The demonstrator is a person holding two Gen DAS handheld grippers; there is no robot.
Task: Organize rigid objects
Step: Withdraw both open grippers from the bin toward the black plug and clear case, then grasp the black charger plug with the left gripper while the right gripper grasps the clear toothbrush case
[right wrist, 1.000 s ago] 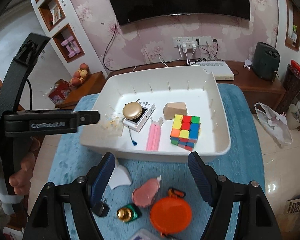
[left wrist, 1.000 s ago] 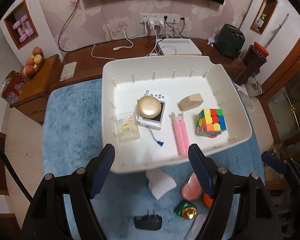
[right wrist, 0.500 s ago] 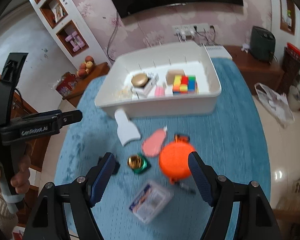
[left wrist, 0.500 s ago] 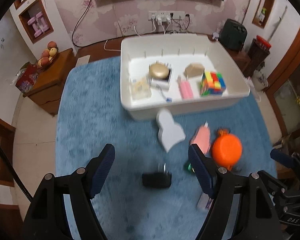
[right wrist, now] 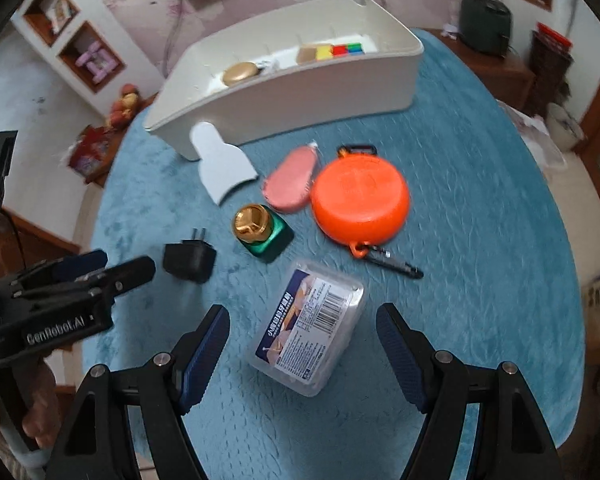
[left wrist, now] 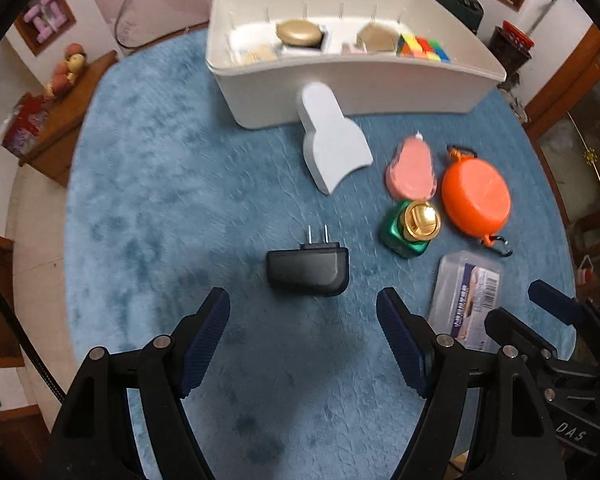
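Note:
A white bin stands at the back of the blue mat, holding a gold disc, a colour cube and other items. On the mat lie a black plug adapter, a white scraper, a pink case, an orange round case, a green bottle with gold cap and a clear labelled box. My left gripper is open just before the adapter. My right gripper is open around the near end of the clear box.
A black clip pen lies by the orange case. The blue mat covers the table. A wooden side cabinet with fruit stands at the left. A dark appliance sits behind the bin at the right.
Both grippers have pulled back from the bin and dropped low over the mat. The left now faces the black adapter; the right now faces the clear box.

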